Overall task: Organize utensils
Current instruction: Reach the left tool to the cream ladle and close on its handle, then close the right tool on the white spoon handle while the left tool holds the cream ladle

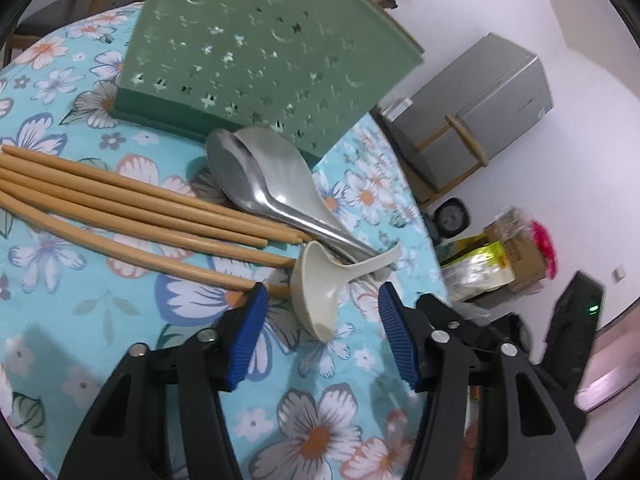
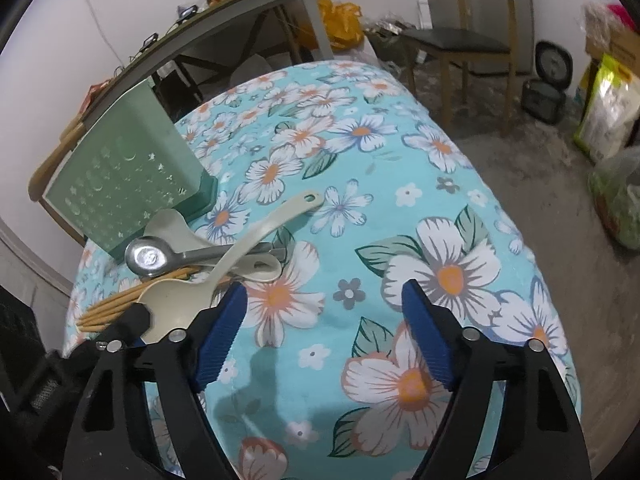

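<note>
Table (image 2: 400, 168) under floral cloth: green perforated utensil holder (image 1: 256, 48) at far left, with wooden chopsticks (image 1: 120, 208), one metal spoon (image 1: 240, 176) and two cream spoons heaped just near of it. Left gripper (image 1: 322, 332): jaws released, straddling the bowl of the nearest cream spoon (image 1: 320, 292). Right gripper (image 2: 322, 332): jaws released over bare cloth, right of the heap.

Cream spoons (image 1: 320, 300), steel spoon (image 1: 244, 180), wooden chopsticks (image 1: 132, 208) heaped beside upright green holder (image 1: 256, 48)

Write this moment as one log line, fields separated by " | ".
left gripper open around cream spoon | right gripper open over tablecloth | chopsticks and metal spoon beside green holder
</note>
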`<state>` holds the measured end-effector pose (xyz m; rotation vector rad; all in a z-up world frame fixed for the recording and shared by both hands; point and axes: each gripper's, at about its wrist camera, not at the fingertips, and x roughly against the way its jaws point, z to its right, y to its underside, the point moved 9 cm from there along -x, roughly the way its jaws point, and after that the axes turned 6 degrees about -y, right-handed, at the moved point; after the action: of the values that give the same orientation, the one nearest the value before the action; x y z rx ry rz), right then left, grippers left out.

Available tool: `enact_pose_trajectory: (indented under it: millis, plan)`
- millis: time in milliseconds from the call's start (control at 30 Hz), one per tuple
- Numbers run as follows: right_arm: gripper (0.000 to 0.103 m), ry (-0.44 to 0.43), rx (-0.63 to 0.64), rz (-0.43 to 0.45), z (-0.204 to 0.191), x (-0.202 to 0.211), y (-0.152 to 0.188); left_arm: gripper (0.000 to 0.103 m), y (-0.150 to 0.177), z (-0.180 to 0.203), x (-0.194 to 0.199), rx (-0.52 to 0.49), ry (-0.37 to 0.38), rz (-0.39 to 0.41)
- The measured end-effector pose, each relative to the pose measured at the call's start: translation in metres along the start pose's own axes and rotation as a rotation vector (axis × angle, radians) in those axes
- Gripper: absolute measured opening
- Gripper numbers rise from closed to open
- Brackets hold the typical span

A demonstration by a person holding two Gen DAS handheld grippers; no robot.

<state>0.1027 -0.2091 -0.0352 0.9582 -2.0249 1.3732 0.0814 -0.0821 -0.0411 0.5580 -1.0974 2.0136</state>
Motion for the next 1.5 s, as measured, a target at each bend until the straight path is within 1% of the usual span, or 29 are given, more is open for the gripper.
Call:
enact_pose_trajectory:
  millis: [33,100,167,267,367,433,533,567,633,700,733,767,833,933,1000,1067,1133,1167,1233,1267,1333,1400,1433,1467,1500]
  plan:
    - [0.074,0.008,0.014,-0.017,0.0,-0.002,0.001,0.041,0.001,0.001,-0.005,-0.009,-0.017,-0.008]
    - [0.074,0.03,0.054,-0.051,0.0,-0.006,0.005,0.021,0.006,0.003,-0.017,-0.054,-0.083,-0.032]
    - [0.073,0.033,0.057,-0.027,0.0,-0.002,0.005,0.014,0.005,0.002,-0.02,-0.09,-0.131,-0.024]
    - [0.073,0.006,0.07,0.03,-0.005,0.012,-0.001,0.01,0.005,0.005,-0.019,-0.143,-0.152,-0.024]
    - [0.073,0.012,0.07,0.061,-0.007,0.019,-0.007,0.01,0.007,0.0,-0.007,-0.179,-0.164,-0.046]
    - [0.073,-0.022,0.072,0.049,-0.013,0.019,-0.008,0.009,0.009,-0.008,0.003,-0.181,-0.154,-0.063]
    - [0.073,-0.082,0.116,0.046,-0.031,0.021,-0.013,0.009,0.01,-0.016,0.016,-0.252,-0.16,-0.081]
    - [0.073,-0.087,0.135,0.05,-0.036,0.021,-0.015,0.009,0.009,-0.019,0.022,-0.276,-0.165,-0.074]
    - [0.073,-0.093,0.187,0.041,-0.049,0.017,-0.02,0.009,0.003,-0.027,0.032,-0.286,-0.165,-0.039]
    - [0.073,-0.146,0.225,0.004,-0.065,0.007,-0.024,0.009,-0.004,-0.04,0.041,-0.278,-0.19,-0.013]
    - [0.073,-0.158,0.242,-0.005,-0.072,0.003,-0.026,0.009,-0.006,-0.046,0.043,-0.273,-0.205,-0.004]
    - [0.073,-0.152,0.27,0.004,-0.078,0.001,-0.03,0.009,-0.009,-0.054,0.045,-0.263,-0.223,0.005]
    - [0.073,-0.126,0.308,0.024,-0.089,-0.007,-0.038,0.009,-0.014,-0.066,0.049,-0.237,-0.236,0.019]
    - [0.073,-0.144,0.358,0.004,-0.106,-0.027,-0.046,0.009,-0.022,-0.077,0.048,-0.209,-0.232,0.022]
    - [0.073,-0.15,0.402,-0.011,-0.118,-0.046,-0.054,0.009,-0.029,-0.078,0.047,-0.208,-0.223,0.042]
    - [0.073,-0.144,0.416,-0.025,-0.121,-0.061,-0.061,0.009,-0.039,-0.075,0.049,-0.24,-0.219,0.083]
    - [0.073,-0.123,0.401,-0.044,-0.117,-0.076,-0.064,0.009,-0.043,-0.071,0.05,-0.279,-0.215,0.102]
    - [0.073,-0.133,0.381,-0.069,-0.113,-0.084,-0.062,0.009,-0.046,-0.069,0.048,-0.303,-0.218,0.113]
    - [0.073,-0.195,0.342,-0.143,-0.111,-0.095,-0.056,0.009,-0.05,-0.067,0.044,-0.311,-0.222,0.125]
    - [0.072,-0.229,0.311,-0.175,-0.11,-0.099,-0.054,0.009,-0.051,-0.069,0.043,-0.303,-0.223,0.124]
    - [0.068,-0.274,0.291,-0.207,-0.111,-0.102,-0.053,0.009,-0.051,-0.071,0.039,-0.261,-0.183,0.102]
    - [0.065,-0.283,0.29,-0.222,-0.111,-0.105,-0.051,0.009,-0.048,-0.071,0.041,-0.21,-0.14,0.094]
    - [0.064,-0.293,0.265,-0.233,-0.109,-0.107,-0.05,0.009,-0.044,-0.069,0.044,-0.187,-0.111,0.094]
    - [0.064,-0.3,0.238,-0.24,-0.108,-0.109,-0.049,0.01,-0.041,-0.065,0.048,-0.181,-0.086,0.101]
    - [0.064,-0.304,0.214,-0.241,-0.106,-0.111,-0.049,0.016,-0.037,-0.063,0.053,-0.185,-0.085,0.118]
